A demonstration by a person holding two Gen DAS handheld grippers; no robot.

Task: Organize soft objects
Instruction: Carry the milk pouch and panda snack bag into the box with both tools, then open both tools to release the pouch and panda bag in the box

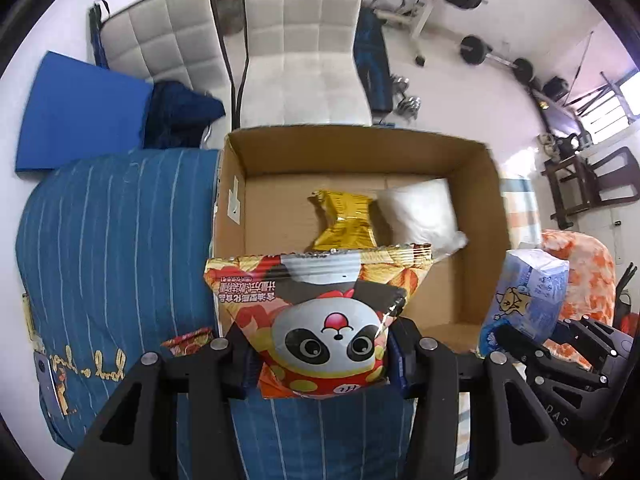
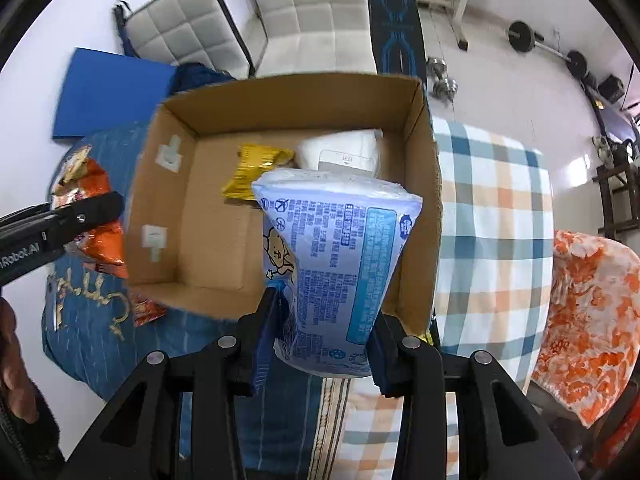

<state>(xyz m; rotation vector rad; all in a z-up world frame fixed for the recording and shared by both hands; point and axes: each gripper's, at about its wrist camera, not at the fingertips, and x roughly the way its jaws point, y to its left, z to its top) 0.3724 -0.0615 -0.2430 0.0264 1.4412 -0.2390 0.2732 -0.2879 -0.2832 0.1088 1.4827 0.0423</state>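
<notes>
My left gripper [image 1: 320,356] is shut on a red and orange snack bag with a panda face [image 1: 320,312] and holds it at the near left rim of an open cardboard box [image 1: 486,200]. My right gripper [image 2: 324,336] is shut on a pale blue tissue pack [image 2: 340,264] and holds it over the box's near rim [image 2: 424,120]. In the box lie a gold snack bag [image 1: 344,220] and a white soft pack [image 1: 420,208]; both also show in the right wrist view, the gold bag [image 2: 252,172] and the white pack [image 2: 344,152].
The box rests on a bed with a blue striped pillow [image 1: 112,240] at left and a checked blanket [image 2: 492,208] at right. A small red packet [image 1: 188,340] lies by the pillow. An orange floral cloth [image 2: 592,300] lies far right. White chairs [image 1: 304,40] stand behind.
</notes>
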